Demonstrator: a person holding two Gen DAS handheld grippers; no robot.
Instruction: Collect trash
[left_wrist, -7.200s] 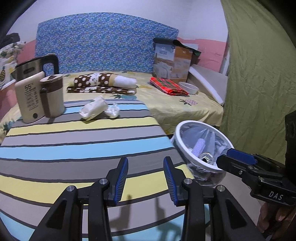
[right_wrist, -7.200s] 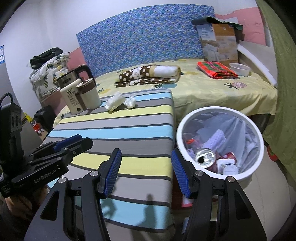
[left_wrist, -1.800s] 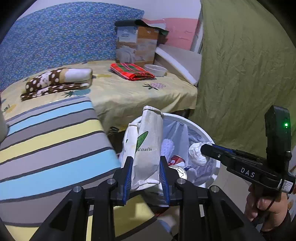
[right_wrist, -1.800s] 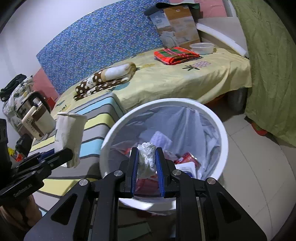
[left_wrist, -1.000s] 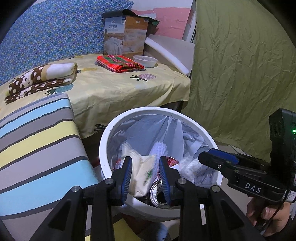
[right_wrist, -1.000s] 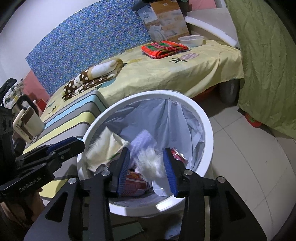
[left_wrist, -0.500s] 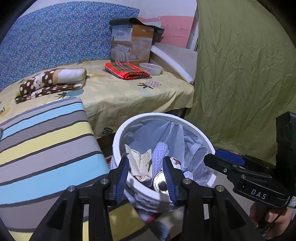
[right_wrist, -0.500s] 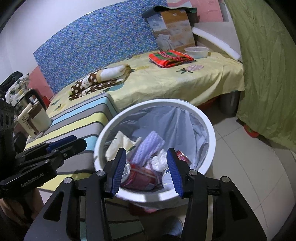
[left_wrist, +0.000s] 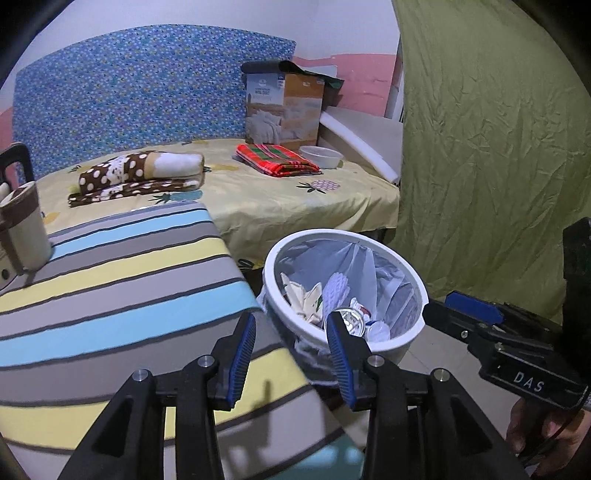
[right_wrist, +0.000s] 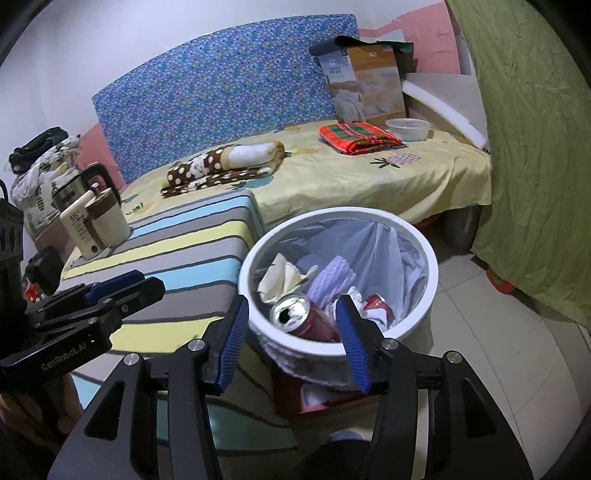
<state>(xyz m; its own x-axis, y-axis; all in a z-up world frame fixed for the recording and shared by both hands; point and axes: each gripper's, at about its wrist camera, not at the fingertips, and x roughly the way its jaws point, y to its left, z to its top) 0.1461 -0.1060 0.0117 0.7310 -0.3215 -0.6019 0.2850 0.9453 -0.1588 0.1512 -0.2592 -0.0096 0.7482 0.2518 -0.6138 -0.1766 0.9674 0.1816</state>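
Note:
A white trash bin (left_wrist: 400, 338) with a clear liner stands on the floor beside the striped table (left_wrist: 110, 280); it also shows in the right wrist view (right_wrist: 424, 314). Inside lie a cream paper bag (right_wrist: 280, 277), a crumpled white tissue (right_wrist: 376, 315), a soda can (right_wrist: 295, 314) and a lilac foam sleeve (right_wrist: 332, 280). My left gripper (left_wrist: 291, 349) is open and empty, over the table's corner near the bin's left rim. My right gripper (right_wrist: 293, 338) is open and empty, just in front of the bin.
A cream thermos and kettle (right_wrist: 96, 218) stand at the striped table's far left. Behind is a bed (left_wrist: 280, 199) with a folded brown dotted blanket (left_wrist: 140, 177), red plaid cloth (left_wrist: 277, 164), a bowl and a carton. A green curtain (left_wrist: 498, 147) hangs on the right.
Both grippers released the paper bag and the tissue into the bin, opened, and have pulled back and up from it. The table's stretch where the trash lay shows bare.

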